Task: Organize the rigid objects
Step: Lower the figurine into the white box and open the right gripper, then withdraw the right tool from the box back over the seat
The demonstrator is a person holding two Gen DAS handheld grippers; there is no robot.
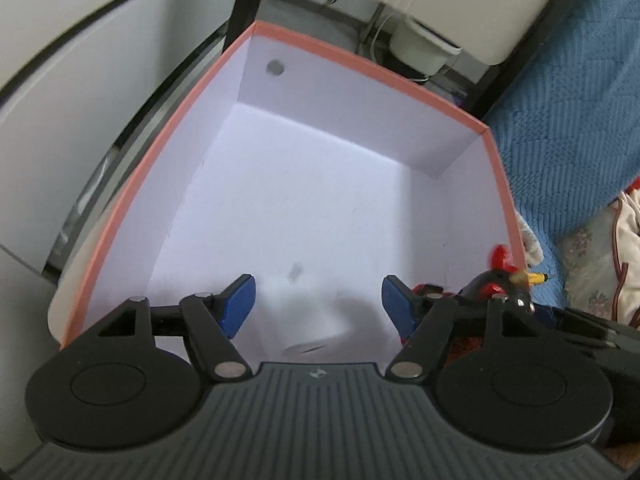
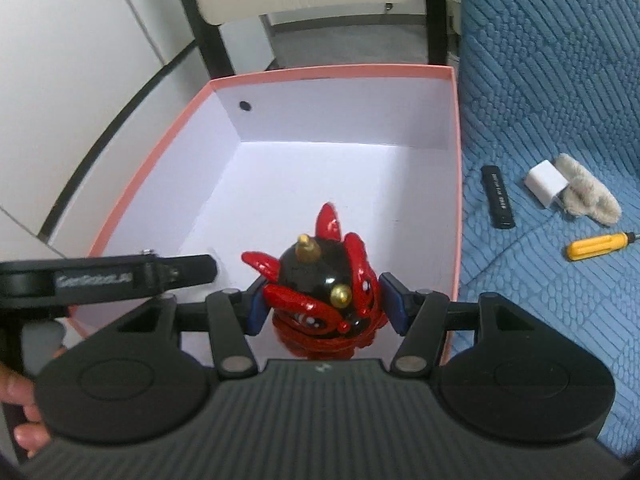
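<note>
A pink-rimmed box [image 1: 360, 60] with a white inside lies open below both grippers. My left gripper [image 1: 318, 304] hangs over its near end, its blue pads apart. A blurred white block [image 1: 300, 316] sits between the pads, touching neither. My right gripper [image 2: 325, 306] is shut on a glossy red and black figurine [image 2: 320, 276] with gold knobs, held just above the floor of the box [image 2: 332, 71] near its right wall. The figurine [image 1: 496, 276] also peeks in at the right edge of the left wrist view. One of the left gripper's fingers [image 2: 192, 270] reaches in from the left.
On the blue quilted cover [image 2: 560, 80] right of the box lie a black bar [image 2: 498, 198], a white charger block [image 2: 546, 184], a fluffy beige piece [image 2: 588, 196] and a yellow screwdriver [image 2: 596, 246]. A black chair frame [image 2: 212, 40] stands behind the box. A hand [image 2: 20, 400] shows lower left.
</note>
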